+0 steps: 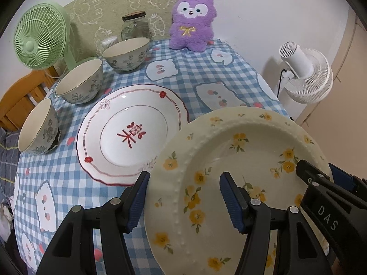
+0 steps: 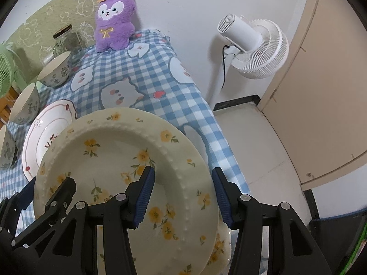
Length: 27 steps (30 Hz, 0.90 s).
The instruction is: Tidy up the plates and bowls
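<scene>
Where bowls (image 1: 80, 81) crowd, red-trimmed plate (image 1: 130, 133) alongside.

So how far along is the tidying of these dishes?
Early on. Nothing looks stacked yet: three bowls stand apart along the table's edge. The yellow-flowered plate is held lifted by its rim in the left hand-held gripper and the right one, beside the red-patterned plate.

A cream ceramic plate with yellow flowers (image 1: 231, 160) hung tilted above the table's near edge, beside a red-trimmed white plate (image 1: 133, 133) and three floral bowls (image 1: 80, 84).
</scene>
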### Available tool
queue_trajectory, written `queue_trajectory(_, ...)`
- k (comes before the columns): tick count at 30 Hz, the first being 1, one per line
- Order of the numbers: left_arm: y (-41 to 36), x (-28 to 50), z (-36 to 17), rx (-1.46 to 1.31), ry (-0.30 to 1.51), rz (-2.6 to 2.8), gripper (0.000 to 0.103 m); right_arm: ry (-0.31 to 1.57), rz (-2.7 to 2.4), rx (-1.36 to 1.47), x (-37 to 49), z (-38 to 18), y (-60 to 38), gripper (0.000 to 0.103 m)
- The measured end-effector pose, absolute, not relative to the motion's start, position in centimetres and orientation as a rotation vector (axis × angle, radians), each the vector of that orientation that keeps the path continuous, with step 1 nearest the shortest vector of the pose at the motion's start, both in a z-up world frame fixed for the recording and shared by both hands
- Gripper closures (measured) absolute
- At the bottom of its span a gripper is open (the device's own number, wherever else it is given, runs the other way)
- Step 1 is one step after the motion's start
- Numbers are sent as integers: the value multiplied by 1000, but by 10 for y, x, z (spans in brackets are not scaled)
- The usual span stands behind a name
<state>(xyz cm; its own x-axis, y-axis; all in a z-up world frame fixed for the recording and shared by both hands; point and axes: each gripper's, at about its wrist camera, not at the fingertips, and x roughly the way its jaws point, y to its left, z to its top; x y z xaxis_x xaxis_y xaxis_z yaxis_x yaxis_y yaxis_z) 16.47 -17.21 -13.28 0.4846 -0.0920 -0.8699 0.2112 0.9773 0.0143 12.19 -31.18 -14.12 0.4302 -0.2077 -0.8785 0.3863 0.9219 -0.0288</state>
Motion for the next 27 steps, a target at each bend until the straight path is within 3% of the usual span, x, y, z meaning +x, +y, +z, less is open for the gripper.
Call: queue_trajectory(27, -173, 129, -159, 149, 1130, -230, 40, 1115, -416, 185, 92, -162, -315, 48)
